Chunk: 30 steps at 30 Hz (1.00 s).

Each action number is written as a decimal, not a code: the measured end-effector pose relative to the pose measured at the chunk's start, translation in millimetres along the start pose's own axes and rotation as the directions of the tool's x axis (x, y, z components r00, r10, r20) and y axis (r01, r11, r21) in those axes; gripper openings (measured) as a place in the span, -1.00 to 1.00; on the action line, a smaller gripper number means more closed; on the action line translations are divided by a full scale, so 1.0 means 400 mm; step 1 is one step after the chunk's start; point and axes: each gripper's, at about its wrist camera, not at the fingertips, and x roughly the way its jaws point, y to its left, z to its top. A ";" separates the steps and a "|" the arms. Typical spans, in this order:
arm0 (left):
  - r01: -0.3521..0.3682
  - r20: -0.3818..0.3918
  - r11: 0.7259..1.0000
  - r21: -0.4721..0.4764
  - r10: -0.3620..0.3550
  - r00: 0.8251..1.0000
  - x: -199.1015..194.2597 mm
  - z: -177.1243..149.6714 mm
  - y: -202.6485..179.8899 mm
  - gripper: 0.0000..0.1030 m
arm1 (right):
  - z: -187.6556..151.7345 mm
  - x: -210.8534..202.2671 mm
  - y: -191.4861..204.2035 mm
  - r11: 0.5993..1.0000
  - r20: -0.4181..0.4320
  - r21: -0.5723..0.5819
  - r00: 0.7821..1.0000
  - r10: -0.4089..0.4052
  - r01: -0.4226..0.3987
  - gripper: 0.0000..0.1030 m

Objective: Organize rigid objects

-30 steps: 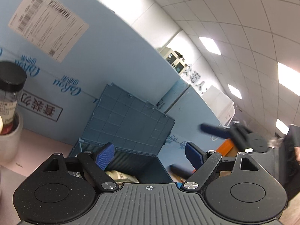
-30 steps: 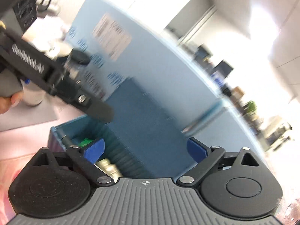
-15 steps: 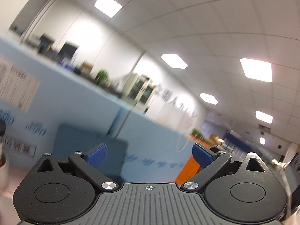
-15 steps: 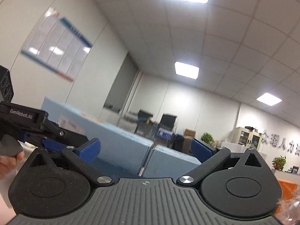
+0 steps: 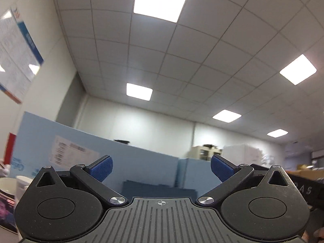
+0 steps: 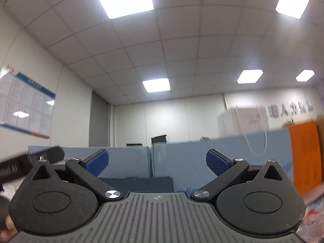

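Note:
My left gripper is open and empty, tilted up toward the ceiling. Below its fingers only the raised lid of the dark blue storage box shows; the box's inside is hidden. My right gripper is open and empty, also tilted up. The same dark blue lid shows low between its fingers. The left gripper's black arm crosses the right wrist view's left edge.
Light blue cardboard panels with a shipping label stand behind the box. A white cup sits at the left edge. An orange panel and a white paper bag are at the right.
Both grippers have tilted upward away from the open box. A second ago the box's inside and its items showed; now mostly ceiling and walls show. Both jaws stayed open.

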 end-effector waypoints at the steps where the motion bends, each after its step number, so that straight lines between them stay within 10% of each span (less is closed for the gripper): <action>1: -0.049 0.001 0.998 0.027 0.049 0.999 -0.001 -0.012 -0.005 1.00 | -0.020 0.009 0.000 1.000 -0.014 0.015 1.000 -0.016 0.016 1.00; 14: -0.127 -0.107 0.977 0.173 0.147 0.983 0.042 -0.106 -0.054 1.00 | -0.145 0.024 0.045 0.959 -0.046 -0.181 0.972 -0.229 0.217 1.00; 30: -0.182 -0.135 0.962 0.204 0.212 0.968 0.039 -0.111 -0.047 1.00 | -0.175 -0.008 0.041 0.951 -0.004 -0.181 0.967 -0.255 0.250 1.00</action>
